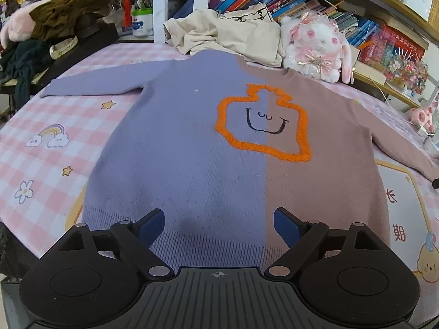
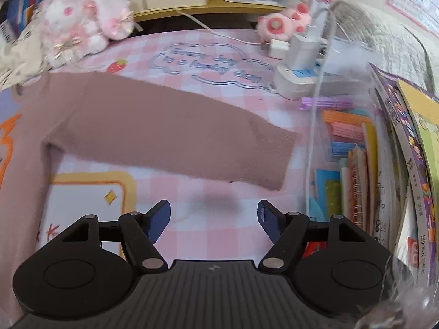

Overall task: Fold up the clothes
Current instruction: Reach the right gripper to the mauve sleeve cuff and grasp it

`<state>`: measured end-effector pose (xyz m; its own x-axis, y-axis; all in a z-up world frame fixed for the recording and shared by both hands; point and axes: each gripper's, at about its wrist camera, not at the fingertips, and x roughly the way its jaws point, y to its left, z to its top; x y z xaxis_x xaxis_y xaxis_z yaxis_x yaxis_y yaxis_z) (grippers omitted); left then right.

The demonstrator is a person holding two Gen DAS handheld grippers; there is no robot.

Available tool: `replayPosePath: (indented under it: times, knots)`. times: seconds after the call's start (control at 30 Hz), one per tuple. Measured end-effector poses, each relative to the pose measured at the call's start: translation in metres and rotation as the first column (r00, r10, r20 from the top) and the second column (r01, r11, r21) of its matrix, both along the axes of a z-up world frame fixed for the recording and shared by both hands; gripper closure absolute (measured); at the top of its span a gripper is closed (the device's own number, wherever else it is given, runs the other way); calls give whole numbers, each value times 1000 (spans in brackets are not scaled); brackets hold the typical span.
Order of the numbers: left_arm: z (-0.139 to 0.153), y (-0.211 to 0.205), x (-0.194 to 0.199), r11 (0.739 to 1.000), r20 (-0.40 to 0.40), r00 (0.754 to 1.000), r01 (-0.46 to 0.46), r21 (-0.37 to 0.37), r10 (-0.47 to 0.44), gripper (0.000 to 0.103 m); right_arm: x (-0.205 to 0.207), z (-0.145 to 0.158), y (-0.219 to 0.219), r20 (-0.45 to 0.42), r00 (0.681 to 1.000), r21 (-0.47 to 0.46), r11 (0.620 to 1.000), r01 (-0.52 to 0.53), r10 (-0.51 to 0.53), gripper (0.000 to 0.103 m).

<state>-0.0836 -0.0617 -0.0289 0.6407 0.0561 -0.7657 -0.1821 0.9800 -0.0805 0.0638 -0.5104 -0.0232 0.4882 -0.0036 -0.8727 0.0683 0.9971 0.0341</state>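
Left wrist view: the left gripper (image 1: pixel 219 226), fingers spread wide and empty, hovers over the hem of a purple-and-brown knitted sweater with an orange outline (image 1: pixel 208 142), lying flat on the pink checked desk (image 1: pixel 41 164).

Right wrist view: the right gripper (image 2: pixel 214 220), fingers equally wide and empty, hangs above the desk near the sweater's brown sleeve (image 2: pixel 170 134).

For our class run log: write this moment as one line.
stage: pre-fold | sweater: flat, sleeves out | left gripper: open above hem | right gripper: open near brown sleeve

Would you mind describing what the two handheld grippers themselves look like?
Both look alike. The left gripper and right gripper each have a matte black body with a ribbed centre plate bearing a small crosshair mark, round housings either side, black linkage arms with silver pivot pins, and blue fingers. No cables, hands or sleeves show.
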Motion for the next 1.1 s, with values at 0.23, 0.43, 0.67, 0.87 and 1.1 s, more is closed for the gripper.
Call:
replayPosePath:
  times: [0.23, 0.43, 0.67, 0.87, 1.1]
  knots:
    - [3, -3, -1, 1000, 3, 1000, -2, 20, 2, 14, 17, -9, -25, -55, 991, 61, 990, 124, -121, 36]
    - [3, 3, -3, 999, -6, 1000, -23, 23, 23, 14, 37, -10, -39, -68, 981, 70, 980, 186, -181, 36]
    - [2, 14, -9, 998, -11, 998, -63, 15, 64, 14, 51, -9, -42, -54, 964, 89, 960, 265, -261, 51]
    - [1, 23, -10, 997, -14, 997, -79, 7, 80, 14, 53, -2, -40, -15, 961, 94, 957, 275, -275, 85]
    - [2, 27, -8, 998, -7, 998, -65, 11, 65, 14, 60, 23, -15, 62, 979, 120, 976, 184, -192, 92]
